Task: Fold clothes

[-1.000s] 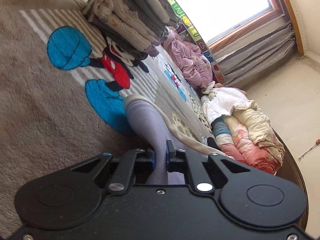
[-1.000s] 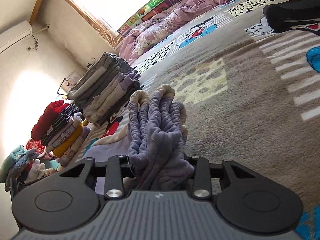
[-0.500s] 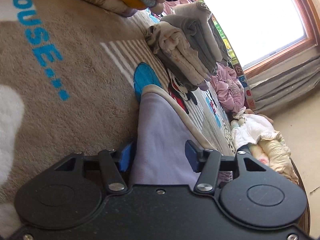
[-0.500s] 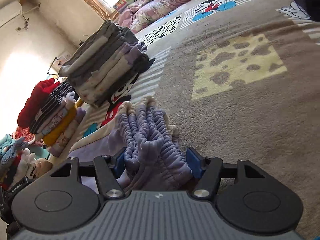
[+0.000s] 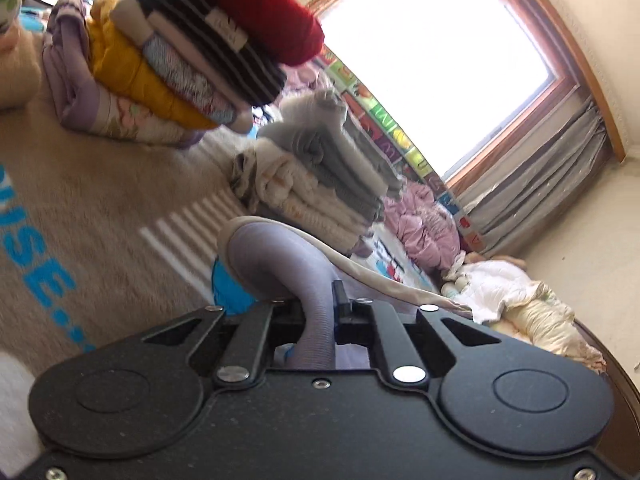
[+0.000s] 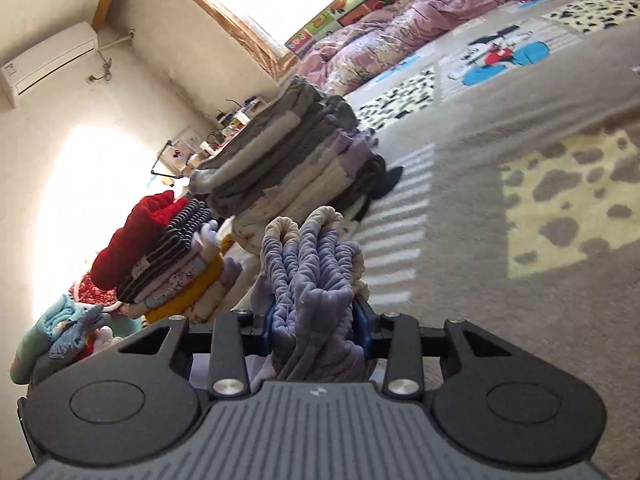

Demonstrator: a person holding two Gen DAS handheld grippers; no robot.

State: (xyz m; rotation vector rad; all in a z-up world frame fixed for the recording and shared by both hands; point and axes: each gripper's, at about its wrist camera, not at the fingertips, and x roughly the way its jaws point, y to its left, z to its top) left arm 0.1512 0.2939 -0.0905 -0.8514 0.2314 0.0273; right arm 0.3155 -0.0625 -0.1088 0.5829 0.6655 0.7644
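A lavender garment with cream trim is held by both grippers above the patterned carpet. In the left wrist view my left gripper is shut on a smooth fold of the lavender garment, which arches up in front of the jaws. In the right wrist view my right gripper is shut on the bunched, gathered end of the same garment, and blue pads show on both sides of the cloth.
A grey and cream folded stack stands just ahead. A colourful stack topped by a red piece is to the left. Pink bedding lies under the window, white and cream bundles at the right.
Both grippers had opened around the garment half a second ago and are shut on it again. Both have lifted and swung toward the folded stacks, which now look closer.
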